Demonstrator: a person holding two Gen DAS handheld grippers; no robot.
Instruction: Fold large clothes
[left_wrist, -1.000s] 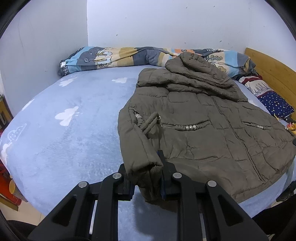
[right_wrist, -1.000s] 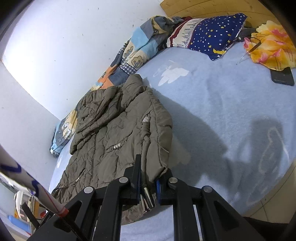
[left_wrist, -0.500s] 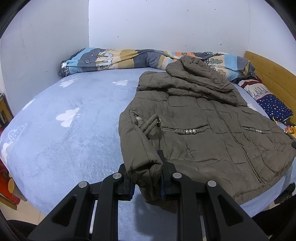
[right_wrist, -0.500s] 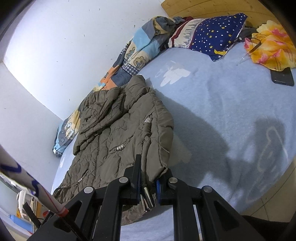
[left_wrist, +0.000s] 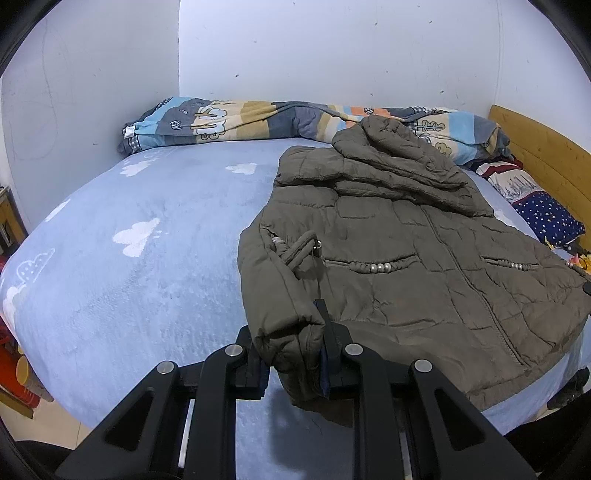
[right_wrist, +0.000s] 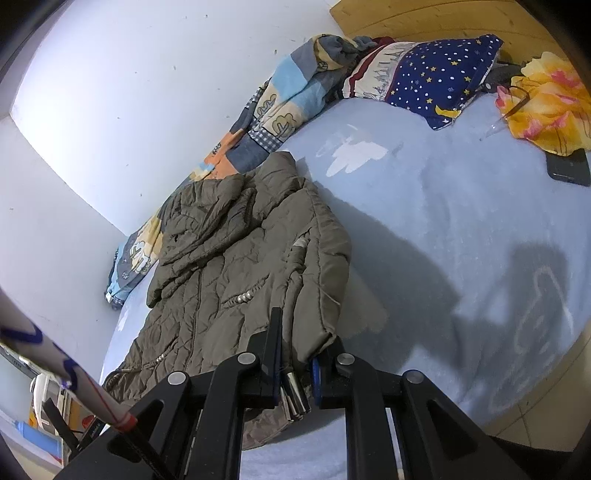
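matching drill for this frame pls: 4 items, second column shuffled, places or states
1 olive jacket
2 star pillow
3 dark phone
4 left hand-held gripper

a lies beside the yellow floral cloth
b shut on the jacket's folded side
c spread on the blue bed
d against the wooden headboard

Pairs: 1-c, 2-d, 3-a, 4-b

Jacket (left_wrist: 406, 266) on bed (left_wrist: 129, 280); rolled quilt (left_wrist: 229, 120) behind it along wall; pillow (right_wrist: 436, 74) and phone (right_wrist: 569, 168) near headboard (left_wrist: 546, 155).
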